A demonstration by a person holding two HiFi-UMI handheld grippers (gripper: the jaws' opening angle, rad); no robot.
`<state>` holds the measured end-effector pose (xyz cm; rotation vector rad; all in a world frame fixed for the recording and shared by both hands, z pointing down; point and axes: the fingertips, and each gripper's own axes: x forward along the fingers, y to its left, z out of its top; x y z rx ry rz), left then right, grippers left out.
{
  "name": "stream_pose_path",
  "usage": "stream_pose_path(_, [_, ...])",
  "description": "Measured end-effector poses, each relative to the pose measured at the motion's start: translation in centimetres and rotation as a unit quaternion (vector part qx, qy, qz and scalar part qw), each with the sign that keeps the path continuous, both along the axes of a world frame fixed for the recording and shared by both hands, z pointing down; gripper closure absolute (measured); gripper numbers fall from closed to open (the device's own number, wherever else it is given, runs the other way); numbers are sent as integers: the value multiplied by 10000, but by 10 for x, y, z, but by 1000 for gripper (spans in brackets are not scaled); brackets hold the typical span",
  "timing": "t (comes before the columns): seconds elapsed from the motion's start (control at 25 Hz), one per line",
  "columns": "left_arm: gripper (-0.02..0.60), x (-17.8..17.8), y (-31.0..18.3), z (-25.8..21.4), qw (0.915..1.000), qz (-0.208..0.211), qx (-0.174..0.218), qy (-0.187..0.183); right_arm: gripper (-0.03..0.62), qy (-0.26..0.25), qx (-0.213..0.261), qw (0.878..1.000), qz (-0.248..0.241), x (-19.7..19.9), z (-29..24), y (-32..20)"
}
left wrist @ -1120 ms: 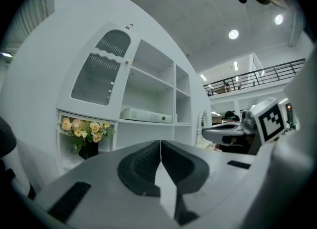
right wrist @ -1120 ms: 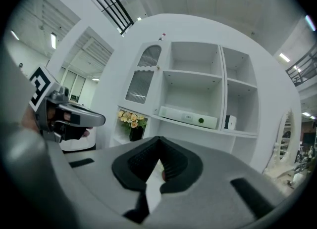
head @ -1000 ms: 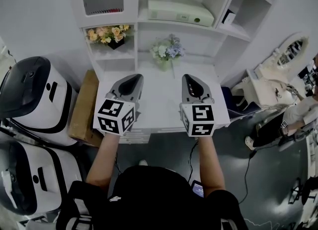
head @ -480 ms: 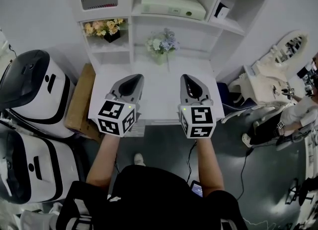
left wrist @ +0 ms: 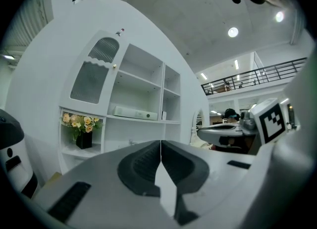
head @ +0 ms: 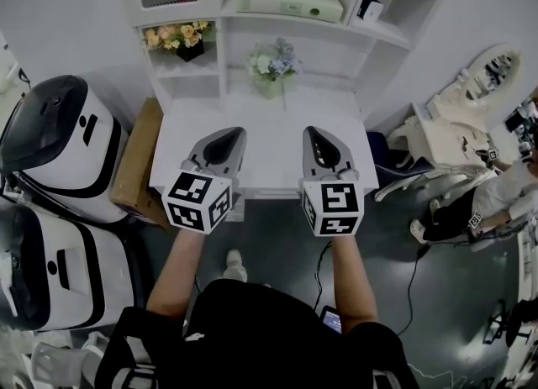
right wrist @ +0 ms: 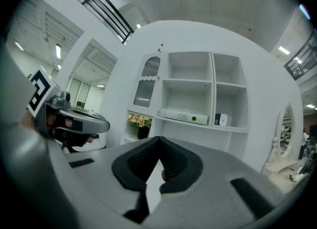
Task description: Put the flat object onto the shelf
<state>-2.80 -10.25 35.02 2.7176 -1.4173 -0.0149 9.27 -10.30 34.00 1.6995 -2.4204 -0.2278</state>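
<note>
The flat object, a pale slim box [head: 289, 1], lies on a middle board of the white shelf unit [head: 225, 19]; it also shows in the left gripper view as the flat box [left wrist: 132, 113] and in the right gripper view [right wrist: 184, 117]. My left gripper [head: 229, 134] and right gripper [head: 313, 132] are held level side by side over the white desk [head: 269, 169], pointing at the shelves and well short of them. Both are shut with nothing between the pads, as the left gripper [left wrist: 161, 146] and right gripper [right wrist: 158, 141] show close up.
An orange bouquet [head: 176, 37] sits in the left niche and a pale blue bouquet [head: 271, 61] at the desk's back. A small dark box [head: 367, 9] stands on the right shelf. Two white and black machines [head: 50, 152] and a cardboard box [head: 134, 169] are left; a white vanity [head: 471, 102] is right.
Both grippers and the head view have drawn back from the shelf unit, which now sits higher and smaller in the picture. Both pairs of jaws have stayed shut and empty.
</note>
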Motion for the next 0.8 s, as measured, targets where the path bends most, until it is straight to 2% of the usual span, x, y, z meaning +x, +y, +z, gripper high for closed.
stream_pose_path(0.8, [575,11,66,8,9999,-48,-88,-76,594,-10,9,10000,-90,6,3,63])
